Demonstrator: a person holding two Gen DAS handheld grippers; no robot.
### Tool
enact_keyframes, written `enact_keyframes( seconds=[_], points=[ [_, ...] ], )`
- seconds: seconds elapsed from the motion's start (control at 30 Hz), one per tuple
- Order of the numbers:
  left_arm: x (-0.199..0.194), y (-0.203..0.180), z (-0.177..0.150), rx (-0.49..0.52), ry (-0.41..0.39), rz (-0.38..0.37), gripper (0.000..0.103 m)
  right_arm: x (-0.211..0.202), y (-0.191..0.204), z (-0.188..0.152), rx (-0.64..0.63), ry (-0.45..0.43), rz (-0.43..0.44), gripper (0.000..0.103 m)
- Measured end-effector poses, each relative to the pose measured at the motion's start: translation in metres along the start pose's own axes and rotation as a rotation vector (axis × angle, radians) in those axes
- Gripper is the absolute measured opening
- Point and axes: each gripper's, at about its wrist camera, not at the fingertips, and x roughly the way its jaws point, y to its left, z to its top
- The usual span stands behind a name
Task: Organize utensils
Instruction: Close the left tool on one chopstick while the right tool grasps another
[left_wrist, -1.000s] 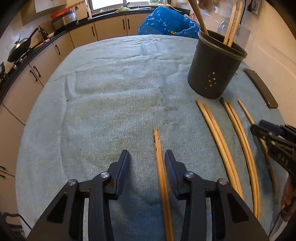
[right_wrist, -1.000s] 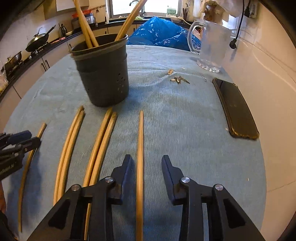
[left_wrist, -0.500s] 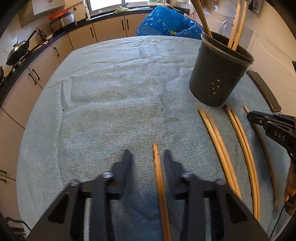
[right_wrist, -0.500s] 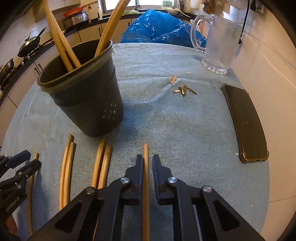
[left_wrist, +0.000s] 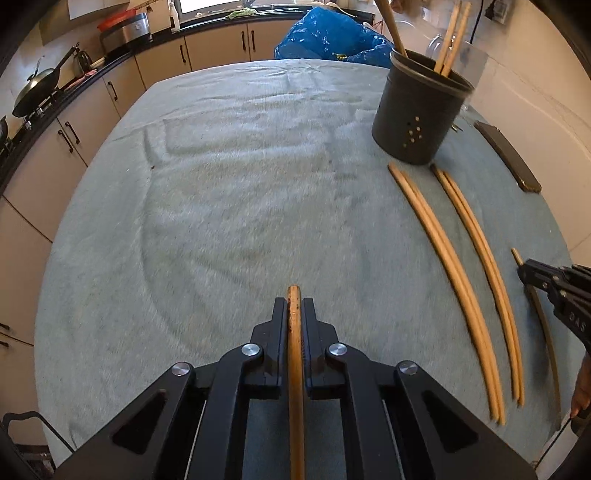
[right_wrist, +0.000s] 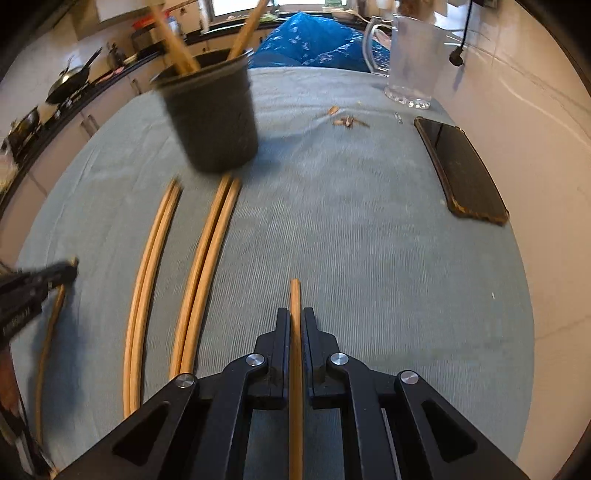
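My left gripper (left_wrist: 294, 310) is closing its jaws, and the pads press on a wooden chopstick (left_wrist: 295, 369) that runs back under the camera. My right gripper (right_wrist: 295, 317) is shut on another chopstick (right_wrist: 295, 387). Two pairs of chopsticks (left_wrist: 443, 254) (right_wrist: 207, 258) lie side by side on the grey-blue cloth (left_wrist: 240, 203) between the two grippers. The black holder (left_wrist: 419, 110) (right_wrist: 212, 118) stands beyond them with several chopsticks upright in it. Each view shows the other gripper at its edge: the right gripper (left_wrist: 532, 273) and the left gripper (right_wrist: 55, 273).
A black phone (right_wrist: 461, 170) lies near the wall on the right. A clear jug (right_wrist: 410, 59) and a blue bag (right_wrist: 314, 44) sit at the far end, with small scraps (right_wrist: 347, 121) before them. Kitchen cabinets with a wok (left_wrist: 37, 92) run along the left.
Both grippers went from open around a chopstick to closed on it, the right one first. Both views have shifted and the holder looks farther off than half a second ago.
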Motion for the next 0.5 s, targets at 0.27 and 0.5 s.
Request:
enact_keyframes(
  seconds=[0.27,0.5],
  points=[
    [0.001,-0.006,0.0,0.008,-0.019,0.039,0.007,-0.003,0.003,-0.008,-0.006,0.006,-0.025,0.007],
    [0.0,-0.011,-0.002,0.035,-0.058,0.079,0.008,-0.004,0.007,-0.009,-0.01,-0.006,-0.041,0.011]
  ],
)
